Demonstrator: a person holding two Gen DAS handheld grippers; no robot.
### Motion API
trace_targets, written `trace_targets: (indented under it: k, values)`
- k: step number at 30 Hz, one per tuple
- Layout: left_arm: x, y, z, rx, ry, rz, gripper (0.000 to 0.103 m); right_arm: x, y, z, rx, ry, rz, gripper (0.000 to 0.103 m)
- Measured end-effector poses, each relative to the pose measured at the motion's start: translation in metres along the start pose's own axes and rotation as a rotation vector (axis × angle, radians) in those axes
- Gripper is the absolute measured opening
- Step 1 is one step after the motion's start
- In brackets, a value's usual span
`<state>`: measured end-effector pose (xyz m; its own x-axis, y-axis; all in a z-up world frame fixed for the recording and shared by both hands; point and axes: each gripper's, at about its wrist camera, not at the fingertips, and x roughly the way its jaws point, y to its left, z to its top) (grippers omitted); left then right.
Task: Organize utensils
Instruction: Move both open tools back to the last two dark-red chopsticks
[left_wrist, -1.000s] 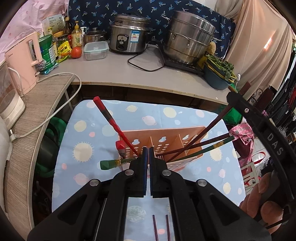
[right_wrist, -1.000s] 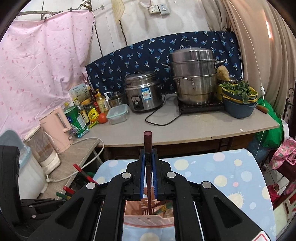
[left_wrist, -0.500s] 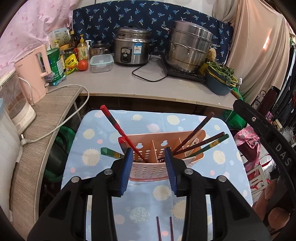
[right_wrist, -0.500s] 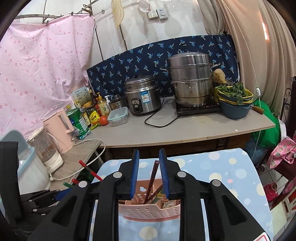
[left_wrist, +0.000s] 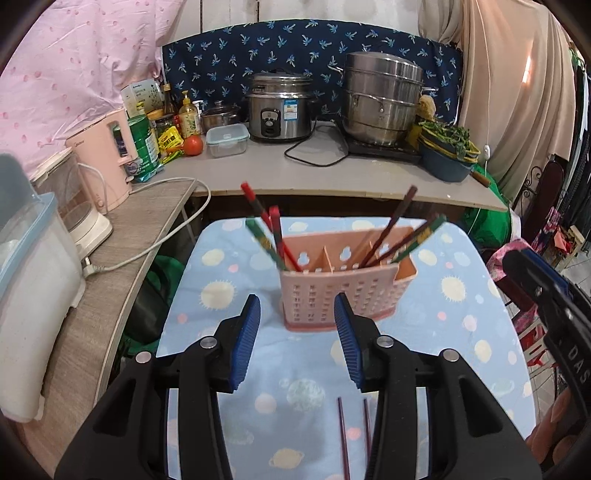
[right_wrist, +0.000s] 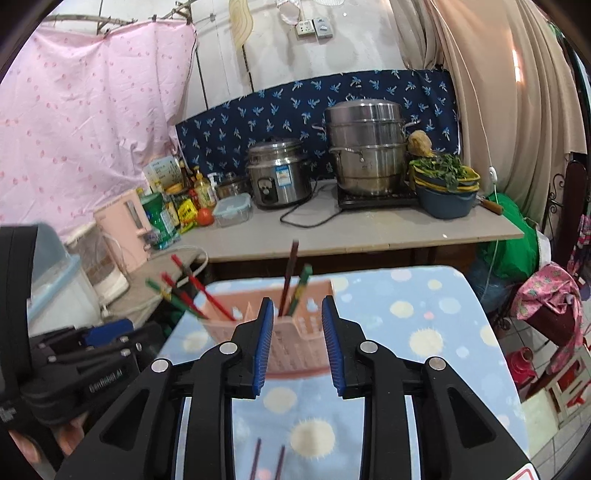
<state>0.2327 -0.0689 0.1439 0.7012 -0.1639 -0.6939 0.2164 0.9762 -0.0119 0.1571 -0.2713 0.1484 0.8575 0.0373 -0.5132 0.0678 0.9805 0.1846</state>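
Observation:
A pink perforated utensil holder (left_wrist: 343, 295) stands on the blue spotted table cloth (left_wrist: 229, 273). Red and green chopsticks (left_wrist: 266, 229) lean out of its left compartment, dark brown and green ones (left_wrist: 402, 229) out of its right. Two dark chopsticks (left_wrist: 351, 435) lie on the cloth near me. My left gripper (left_wrist: 297, 310) is open and empty, just in front of the holder. My right gripper (right_wrist: 297, 310) is open and empty, above the holder (right_wrist: 295, 343). The two loose chopsticks (right_wrist: 267, 461) show below it.
A grey counter (left_wrist: 332, 173) behind the table carries a rice cooker (left_wrist: 280, 110), a steel steamer pot (left_wrist: 382, 98), a blue bowl of greens (left_wrist: 447, 155), bottles and a pink kettle (left_wrist: 107, 162). A wooden side shelf (left_wrist: 110, 266) with appliances runs on the left.
Both grippers opened and pulled back from the holder. The right one let go of a dark chopstick, which now stands in the holder; the left one let go of a green chopstick there.

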Motion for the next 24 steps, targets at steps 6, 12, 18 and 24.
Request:
trace_targets:
  k: [6, 12, 18, 24]
  values:
    - [-0.007, 0.000, -0.038, 0.002, 0.030, -0.003, 0.040, -0.011, -0.006, -0.051, 0.017, 0.092, 0.005, 0.027]
    - [-0.008, 0.002, -0.075, 0.004, 0.066, 0.009, 0.045, -0.020, -0.006, -0.094, 0.013, 0.162, -0.004, 0.027]
    - [-0.005, 0.008, -0.116, 0.001, 0.112, 0.023, 0.045, -0.026, -0.002, -0.136, -0.026, 0.235, -0.017, 0.027]
    - [0.003, 0.017, -0.154, -0.021, 0.167, 0.037, 0.045, -0.027, 0.006, -0.182, -0.057, 0.313, -0.007, 0.027]
